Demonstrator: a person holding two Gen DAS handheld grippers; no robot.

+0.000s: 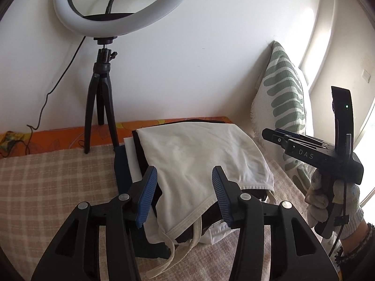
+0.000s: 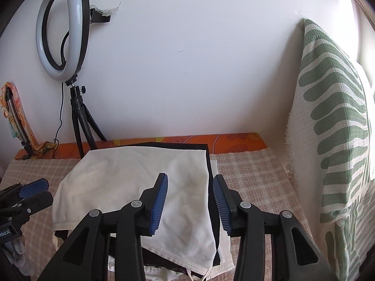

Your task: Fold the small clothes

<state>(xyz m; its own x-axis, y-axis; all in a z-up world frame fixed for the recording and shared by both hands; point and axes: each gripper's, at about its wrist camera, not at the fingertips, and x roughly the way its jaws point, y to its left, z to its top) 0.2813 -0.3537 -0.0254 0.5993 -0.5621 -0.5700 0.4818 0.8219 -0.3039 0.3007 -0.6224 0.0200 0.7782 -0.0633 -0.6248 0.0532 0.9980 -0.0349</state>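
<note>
The white folded garment (image 1: 201, 164) lies on top of a small stack of folded clothes (image 1: 131, 164), white and dark ones, on the checked cloth (image 1: 58, 175) that covers the bed. The stack sits in the middle, near the far wall, with a ring light (image 1: 117, 2) on its tripod at the far left and a green leaf pillow (image 1: 281, 103) at the right.

The left hand-held gripper (image 1: 184, 195) hangs just above the near left part of the white garment. Its blue pads are apart and they press on nothing. The right hand-held gripper (image 2: 189, 205) hangs over the right edge of the same garment, jaws apart too, with nothing held. No earlier picture is given, so only this can be told.

It looks like the fold of this piece is done and it is now let go on the stack. The thin straps (image 1: 173, 250) trail out at the near edge. Next, both hand-held grippers should pull back and go for another small garment, without knocking the stack crooked.
</note>
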